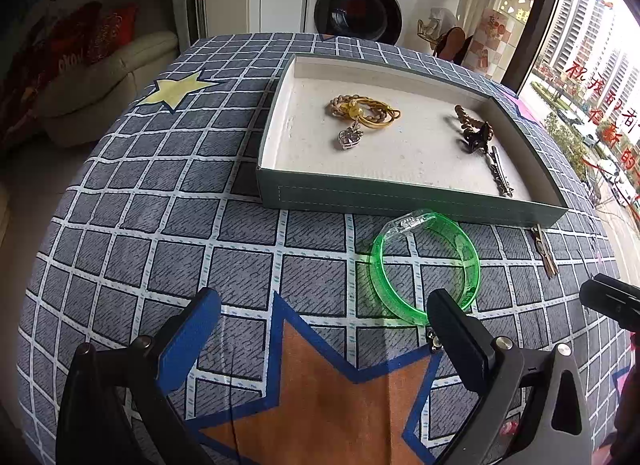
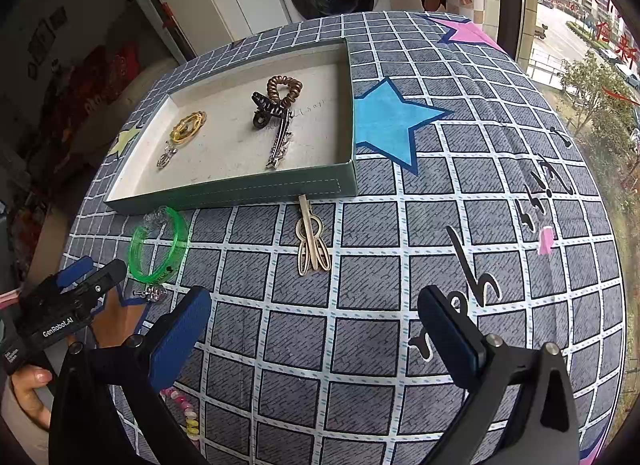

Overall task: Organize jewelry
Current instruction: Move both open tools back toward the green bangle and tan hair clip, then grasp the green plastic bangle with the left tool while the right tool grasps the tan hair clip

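Checked tablecloth [image 1: 120, 225]: green bangle [image 1: 424, 265] beside tray [image 1: 400, 197]; both claws apart, empty.

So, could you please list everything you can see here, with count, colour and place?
tray: one, green outside, pale inside, on the cloth
yellow hair ties: small bundle, tray's left part
heart charm: one, silver, beside the ties
coil tie: one, brown, tray's right part
claw clip: one, dark, by the coil
long clip: one, silver, tray's right front
bangle: one, green, on the cloth before the tray
flat clip: one, beige, on the cloth
bead bracelet: one, pastel, near edge
left gripper: jaws open
right gripper: jaws open
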A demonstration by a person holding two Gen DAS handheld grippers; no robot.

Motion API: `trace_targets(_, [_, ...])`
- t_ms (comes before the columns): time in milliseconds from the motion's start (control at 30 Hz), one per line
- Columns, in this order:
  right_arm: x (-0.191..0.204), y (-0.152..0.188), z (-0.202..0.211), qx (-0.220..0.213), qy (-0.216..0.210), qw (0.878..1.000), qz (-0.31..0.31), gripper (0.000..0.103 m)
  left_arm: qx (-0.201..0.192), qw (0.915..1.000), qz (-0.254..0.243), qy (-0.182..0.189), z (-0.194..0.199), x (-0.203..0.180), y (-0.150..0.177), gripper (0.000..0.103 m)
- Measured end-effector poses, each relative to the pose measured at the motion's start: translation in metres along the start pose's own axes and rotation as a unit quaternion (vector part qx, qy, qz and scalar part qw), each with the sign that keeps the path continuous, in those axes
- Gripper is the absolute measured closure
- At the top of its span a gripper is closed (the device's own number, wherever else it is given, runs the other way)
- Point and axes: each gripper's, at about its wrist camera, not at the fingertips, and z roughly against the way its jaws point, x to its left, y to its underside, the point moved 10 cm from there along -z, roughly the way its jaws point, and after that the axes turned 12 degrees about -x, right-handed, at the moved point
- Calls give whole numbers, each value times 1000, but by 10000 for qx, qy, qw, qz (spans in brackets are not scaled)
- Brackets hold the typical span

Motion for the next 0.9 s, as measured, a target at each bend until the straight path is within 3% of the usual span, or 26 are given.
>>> trace_targets(400, [-9, -6, -27, 62, 310, 9995, -13, 5, -15, 9999, 38, 133, -18, -15, -10, 0])
trace_targets(633, [-1, -19, -39, -125, 646, 9969, 438, 30, 30, 9997, -47, 248, -22, -24, -7, 3])
trace_targets(800, [9, -24, -45, -186, 691, 9957, 595, 40, 16, 9996, -170, 216, -22, -28, -6, 6])
trace_targets(900, [16, -24, -48, -230, 776, 9937, 771, 46, -11, 9994, -306, 175, -22, -31, -7, 17])
